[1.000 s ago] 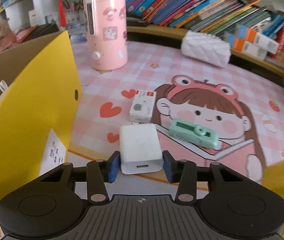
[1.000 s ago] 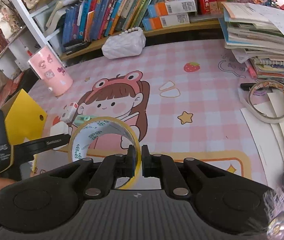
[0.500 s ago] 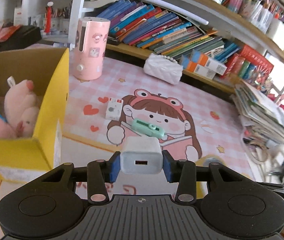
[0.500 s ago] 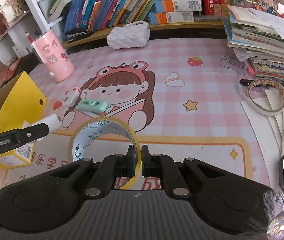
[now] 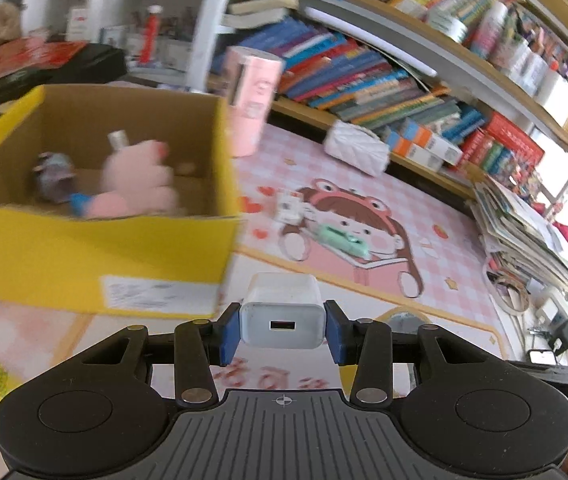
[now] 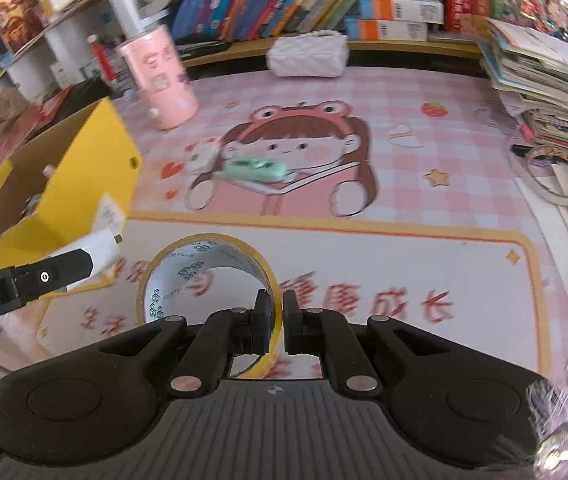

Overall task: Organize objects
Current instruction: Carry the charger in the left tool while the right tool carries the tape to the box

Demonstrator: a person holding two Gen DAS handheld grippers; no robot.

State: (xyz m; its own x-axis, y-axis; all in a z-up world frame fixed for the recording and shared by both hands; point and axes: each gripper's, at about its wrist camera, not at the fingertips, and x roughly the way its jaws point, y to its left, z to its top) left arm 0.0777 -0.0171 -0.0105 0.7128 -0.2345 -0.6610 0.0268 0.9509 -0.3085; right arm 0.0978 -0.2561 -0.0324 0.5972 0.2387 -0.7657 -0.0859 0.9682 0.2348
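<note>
Above the pink cartoon-printed bench (image 5: 436,240), the left hand-held gripper (image 5: 283,330) clamps a rigid, light white USB charger block (image 5: 283,312) by its smooth flat sides; the right hand-held gripper (image 6: 277,320) pinches a stiff yellow tape roll (image 6: 204,268) at its rim.

My desk (image 6: 404,248) wears a pink cartoon mat; on it sit a yellow box (image 5: 84,256), a pink canister (image 6: 160,84), a white pouch (image 6: 308,56), a mint gadget (image 6: 256,170) and a tape ring (image 6: 556,176).

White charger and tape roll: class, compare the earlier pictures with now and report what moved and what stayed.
The left gripper lifted the white charger off the mat and carried it toward the yellow box. The right gripper still pinches the tape roll. The green case stays on the mat.
</note>
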